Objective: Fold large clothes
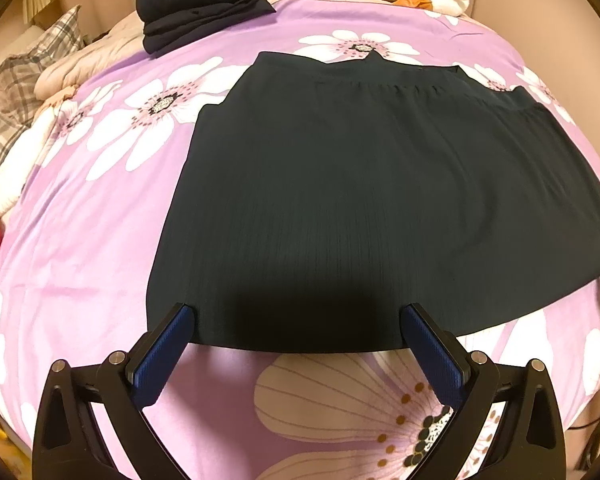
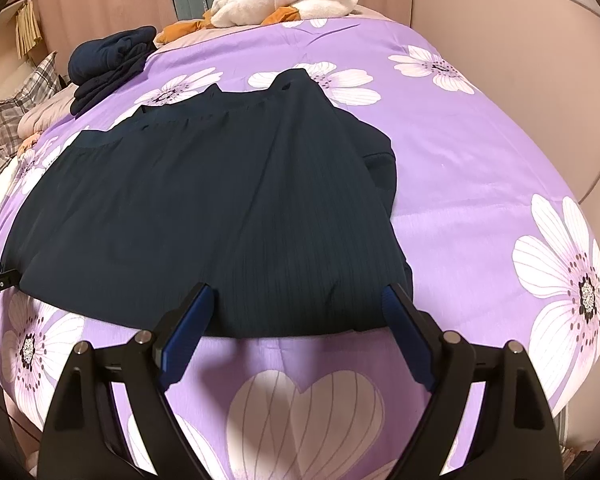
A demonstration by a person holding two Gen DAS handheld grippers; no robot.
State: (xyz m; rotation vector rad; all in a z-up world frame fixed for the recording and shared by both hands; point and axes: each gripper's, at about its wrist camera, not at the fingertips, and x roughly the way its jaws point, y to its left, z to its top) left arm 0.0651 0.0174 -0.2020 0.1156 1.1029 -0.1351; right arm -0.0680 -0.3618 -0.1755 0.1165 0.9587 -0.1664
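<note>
Skirt (image 1: 360,200) flat on bedspread (image 1: 100,240); right view alone shows bunched side (image 2: 380,160)

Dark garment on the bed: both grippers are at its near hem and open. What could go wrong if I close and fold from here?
1. The dark garment is bunched along its right edge; folding may lock in that lump.
2. The left gripper and right gripper sit right at the hem, so a shallow pinch may slip or catch the purple floral cover.
3. A far fold could reach the folded navy stack.

Dark ribbed garment (image 1: 360,200) flat on bedspread (image 1: 100,260)
</note>
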